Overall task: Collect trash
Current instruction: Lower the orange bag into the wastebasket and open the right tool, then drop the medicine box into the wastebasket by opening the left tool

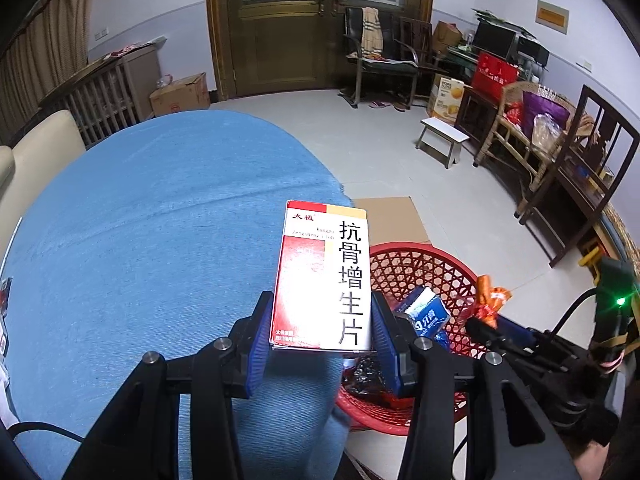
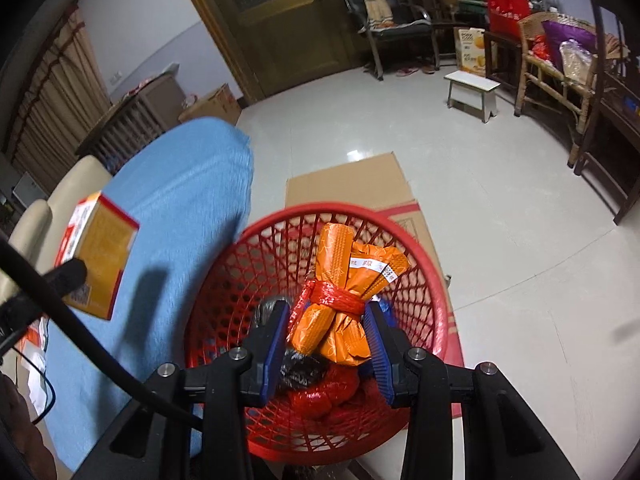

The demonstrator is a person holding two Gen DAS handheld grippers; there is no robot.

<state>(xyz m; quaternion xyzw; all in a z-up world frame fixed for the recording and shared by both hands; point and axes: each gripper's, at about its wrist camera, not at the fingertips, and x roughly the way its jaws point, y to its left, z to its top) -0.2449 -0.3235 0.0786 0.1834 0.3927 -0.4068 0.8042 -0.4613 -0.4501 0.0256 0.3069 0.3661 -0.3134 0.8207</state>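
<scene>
My left gripper (image 1: 320, 332) is shut on a red and white medicine box (image 1: 322, 276), held over the right edge of the blue-covered table (image 1: 160, 220), beside the red mesh basket (image 1: 420, 264). The box also shows in the right wrist view (image 2: 96, 256). My right gripper (image 2: 328, 340) is shut on an orange wrapper bundle (image 2: 344, 300) tied with red string, held over the red basket (image 2: 240, 280). The basket holds a blue toothpaste box (image 1: 426, 312), a black bag (image 2: 300, 368) and red plastic (image 2: 324, 396).
The basket stands on flattened cardboard (image 2: 348, 184) on the grey floor, right of the table. A white stool (image 1: 442, 136), wicker chair (image 1: 520, 128) and dark wooden furniture (image 1: 580, 184) line the right wall. Papers (image 2: 34, 344) lie at the table's left edge.
</scene>
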